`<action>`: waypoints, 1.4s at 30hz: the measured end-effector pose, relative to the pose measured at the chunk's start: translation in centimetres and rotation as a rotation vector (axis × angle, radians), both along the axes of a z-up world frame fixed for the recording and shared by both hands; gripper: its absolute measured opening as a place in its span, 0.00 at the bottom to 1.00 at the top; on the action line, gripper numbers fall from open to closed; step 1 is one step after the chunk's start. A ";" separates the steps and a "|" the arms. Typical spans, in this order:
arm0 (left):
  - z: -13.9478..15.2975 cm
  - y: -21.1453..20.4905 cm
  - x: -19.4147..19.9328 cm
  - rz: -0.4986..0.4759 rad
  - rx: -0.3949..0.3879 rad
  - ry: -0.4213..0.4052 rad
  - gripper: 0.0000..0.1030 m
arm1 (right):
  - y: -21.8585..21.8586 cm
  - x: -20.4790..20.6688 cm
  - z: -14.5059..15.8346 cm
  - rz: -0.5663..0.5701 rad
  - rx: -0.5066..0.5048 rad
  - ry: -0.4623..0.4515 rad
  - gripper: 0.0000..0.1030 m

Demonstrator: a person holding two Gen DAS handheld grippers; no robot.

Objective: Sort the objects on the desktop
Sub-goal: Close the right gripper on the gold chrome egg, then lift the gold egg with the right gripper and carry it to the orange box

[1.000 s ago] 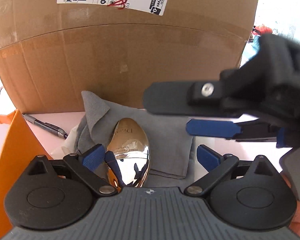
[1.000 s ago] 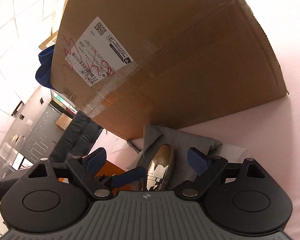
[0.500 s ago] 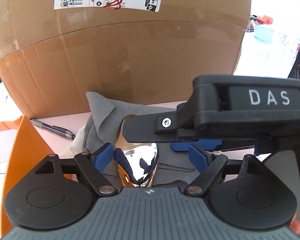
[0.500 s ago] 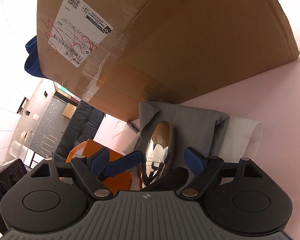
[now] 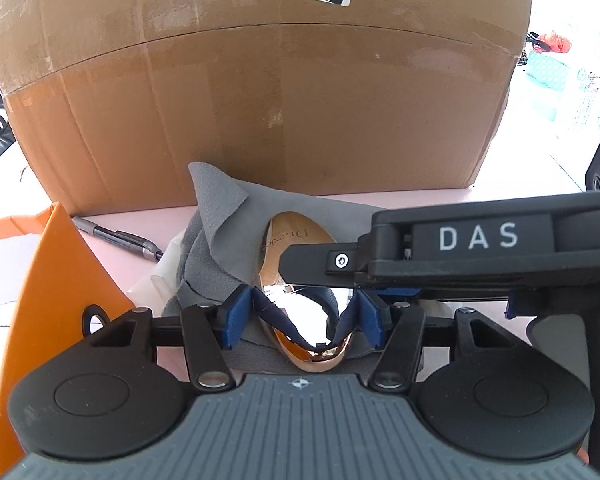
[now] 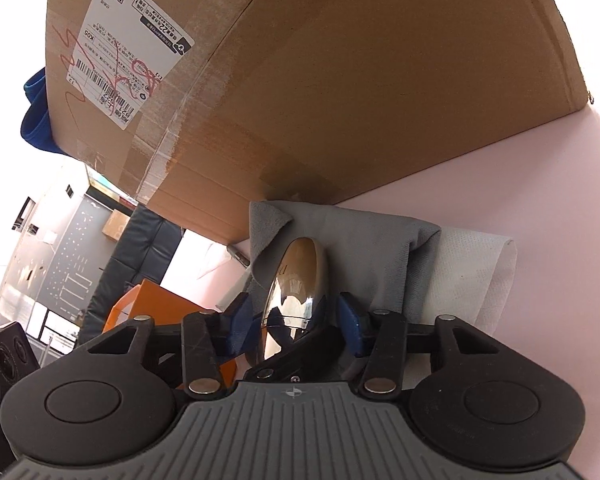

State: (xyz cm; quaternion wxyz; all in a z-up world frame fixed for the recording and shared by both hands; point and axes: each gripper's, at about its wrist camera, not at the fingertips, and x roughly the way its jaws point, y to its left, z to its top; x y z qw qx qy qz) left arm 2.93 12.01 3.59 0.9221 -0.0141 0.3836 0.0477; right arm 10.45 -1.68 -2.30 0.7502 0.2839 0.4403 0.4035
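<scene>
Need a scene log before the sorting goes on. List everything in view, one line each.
cardboard box: one, brown, white shipping label, behind everything
grey cloth: one, crumpled, before the box
shiny oval case: one, gold mirror finish, on the cloth
white tissue: one, under the cloth
pen: one, grey, on the table, left of the cloth
orange container: one, far left
table: pink surface
left gripper: blue jaws either side of the case, contact unclear
right gripper: blue jaws either side of the case
</scene>
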 end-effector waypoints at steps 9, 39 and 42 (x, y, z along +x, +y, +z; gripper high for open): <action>0.3 -0.6 2.1 0.022 -0.022 -0.010 0.51 | 0.6 -0.7 0.6 -0.009 -0.028 -0.077 0.35; 8.7 -2.2 -9.0 -0.016 0.117 -0.374 0.51 | -3.0 -5.1 8.9 -0.064 0.154 -0.320 0.31; 10.0 -2.0 -10.2 -0.021 0.117 -0.421 0.51 | -3.3 -6.0 10.4 -0.074 0.174 -0.363 0.31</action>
